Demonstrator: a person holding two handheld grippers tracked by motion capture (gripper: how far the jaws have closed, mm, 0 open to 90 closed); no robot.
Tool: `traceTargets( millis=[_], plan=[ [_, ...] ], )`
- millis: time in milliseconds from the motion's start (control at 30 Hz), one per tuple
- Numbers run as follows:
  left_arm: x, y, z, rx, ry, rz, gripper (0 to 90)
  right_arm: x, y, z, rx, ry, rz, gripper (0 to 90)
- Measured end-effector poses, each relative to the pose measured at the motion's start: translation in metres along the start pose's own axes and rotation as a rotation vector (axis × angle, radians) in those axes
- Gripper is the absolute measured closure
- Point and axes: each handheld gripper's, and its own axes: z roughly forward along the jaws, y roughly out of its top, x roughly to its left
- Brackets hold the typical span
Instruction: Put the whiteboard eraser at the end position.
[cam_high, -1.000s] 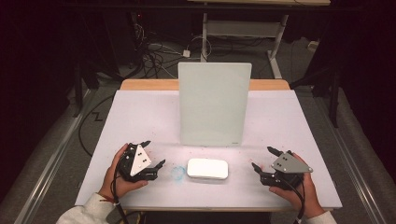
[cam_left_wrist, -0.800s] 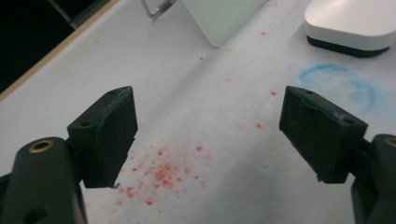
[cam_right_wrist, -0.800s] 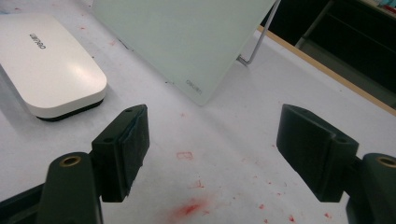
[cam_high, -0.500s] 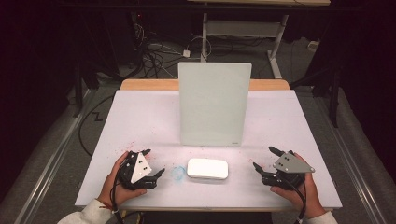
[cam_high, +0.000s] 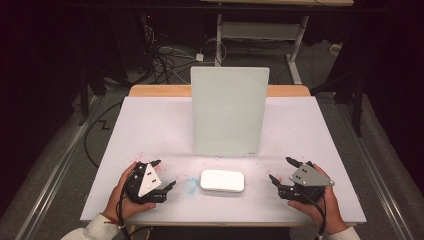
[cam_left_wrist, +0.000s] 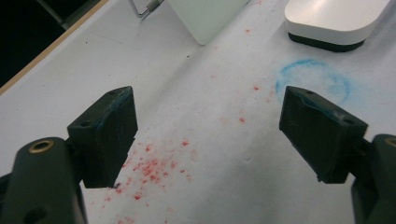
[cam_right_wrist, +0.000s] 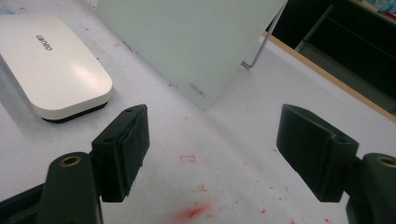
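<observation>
Eraser (cam_high: 222, 180) lies flat between the grippers, before the board (cam_high: 229, 111). Both the left gripper (cam_high: 165, 175) and right gripper (cam_high: 281, 170) gape empty; whichever takes it should straddle its sides squarely.

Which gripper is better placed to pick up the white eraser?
Probably the left. The left gripper sits open beside the blue ring mark, closer to the white eraser, whose end shows just ahead in its view. The right gripper, also open, is farther off across bare table.
</observation>
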Motion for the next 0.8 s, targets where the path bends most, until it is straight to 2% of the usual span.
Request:
traceTargets(
  millis=[267, 800],
  plan=[
    [0.0002, 0.0001, 0.0009, 0.011, -0.001, 0.005, 18.9, -0.0015, -0.0011, -0.0004, 0.001, -0.002, 0.003, 26.2],
    [0.0027, -0.0003, 0.0028, 0.018, -0.002, -0.012, 18.9, -0.0013, -0.0013, 0.0011, 0.005, -0.003, 0.003, 26.2]
  ],
)
